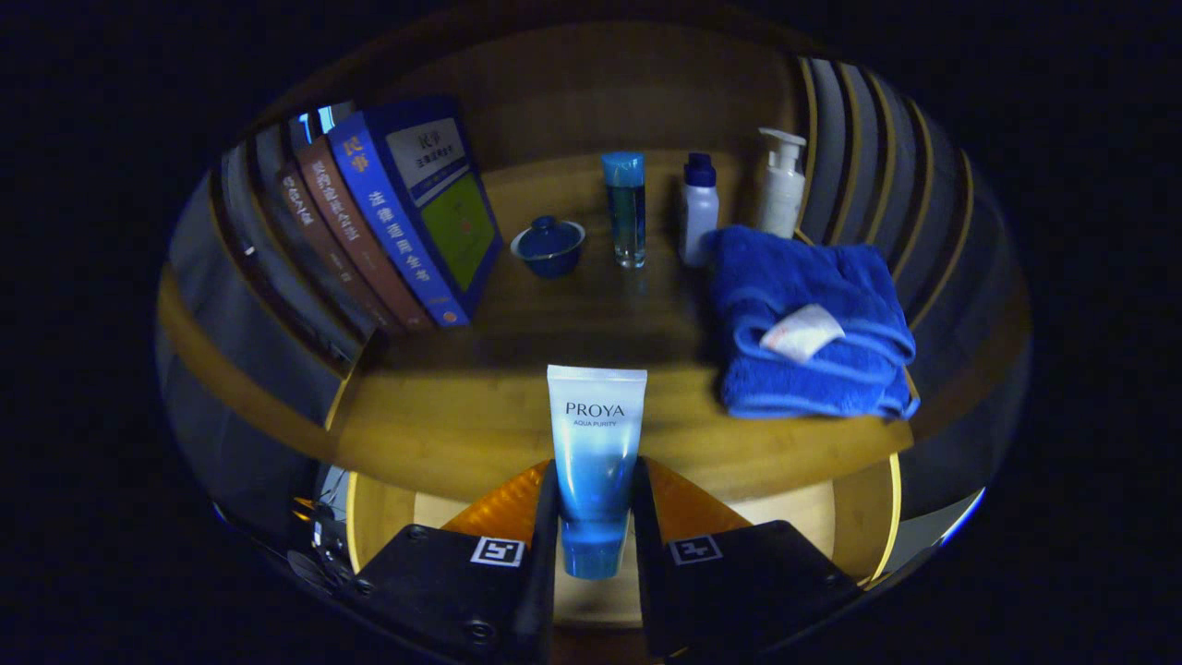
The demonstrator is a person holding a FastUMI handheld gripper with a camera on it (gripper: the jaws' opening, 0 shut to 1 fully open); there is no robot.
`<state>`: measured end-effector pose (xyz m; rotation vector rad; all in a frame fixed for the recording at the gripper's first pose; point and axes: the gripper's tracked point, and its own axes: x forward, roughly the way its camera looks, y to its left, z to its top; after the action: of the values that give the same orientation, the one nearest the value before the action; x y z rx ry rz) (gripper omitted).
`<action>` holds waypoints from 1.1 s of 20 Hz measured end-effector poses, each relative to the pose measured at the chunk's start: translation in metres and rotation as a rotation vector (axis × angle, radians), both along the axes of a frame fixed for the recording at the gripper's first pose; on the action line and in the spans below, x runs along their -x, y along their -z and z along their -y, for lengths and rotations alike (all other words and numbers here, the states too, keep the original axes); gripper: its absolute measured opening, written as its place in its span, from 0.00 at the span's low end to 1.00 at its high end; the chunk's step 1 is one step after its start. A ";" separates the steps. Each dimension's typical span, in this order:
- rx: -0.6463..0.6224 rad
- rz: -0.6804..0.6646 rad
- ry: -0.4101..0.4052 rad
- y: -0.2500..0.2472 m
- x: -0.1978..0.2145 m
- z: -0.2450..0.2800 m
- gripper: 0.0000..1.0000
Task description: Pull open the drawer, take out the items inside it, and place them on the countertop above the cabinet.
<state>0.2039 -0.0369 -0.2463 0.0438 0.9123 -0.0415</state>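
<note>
My gripper (595, 503) is shut on a blue-and-white cosmetic tube (595, 443), which stands cap down between the fingers with its flat crimped end up. The tube hangs in front of the wooden countertop (462, 416), at about the height of its front edge. Below and behind the fingers lies the open drawer (859, 517), with its pale wooden floor showing on both sides of the gripper.
On the countertop stand several leaning books (388, 222) at the left, a small blue lidded cup (548, 246), a clear blue bottle (626, 208), a white bottle with a blue cap (698, 208) and a white pump bottle (781, 183). A folded blue towel (805, 319) lies at the right.
</note>
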 end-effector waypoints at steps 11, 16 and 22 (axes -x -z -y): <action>0.067 0.016 0.006 0.019 -0.058 0.003 0.47; 0.062 0.042 -0.015 0.010 -0.053 0.004 0.67; 0.032 0.149 -0.027 -0.033 -0.016 -0.004 0.98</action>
<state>0.2195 -0.0333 -0.2136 0.0050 0.7627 -0.0277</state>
